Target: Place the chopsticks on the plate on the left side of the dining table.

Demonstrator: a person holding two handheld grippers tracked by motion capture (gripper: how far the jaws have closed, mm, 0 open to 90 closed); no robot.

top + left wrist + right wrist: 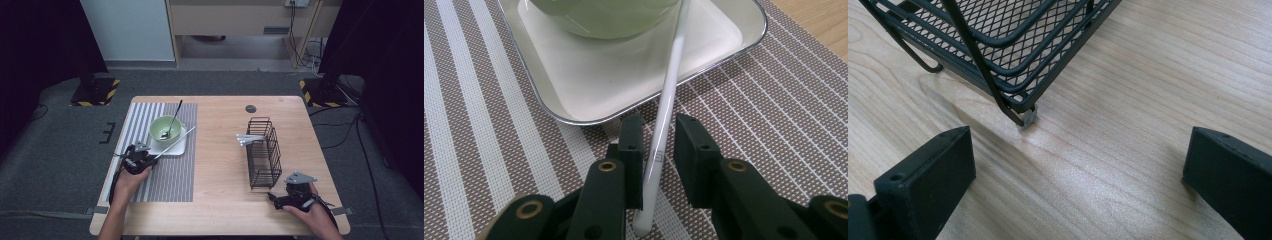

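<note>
We judge the work to be moving cutlery between the place setting and the black wire rack (pixel 264 152), and it seems about in the middle. Some white-handled pieces (pixel 248 139) already stick out of the rack's left side, near the middle of the worktop (pixel 220 200). On the striped mat (pixel 170 180) along the left edge, a green bowl (pixel 165 128) stands on a white tray (pixel 176 148) with a dark utensil (pixel 174 119) inside it.

Our left gripper (pixel 658 145) has its jaws around the white handle (pixel 667 107) that leans on the tray rim. The left jaw touches it, while a small gap remains at the right jaw, so we do not count it as clamped yet.

Our right gripper (pixel 1073 175) rests near the front right corner with jaws wide apart and nothing between them, just before the rack's foot.

Whether this handle is just put down or about to be lifted, we cannot tell.
</note>
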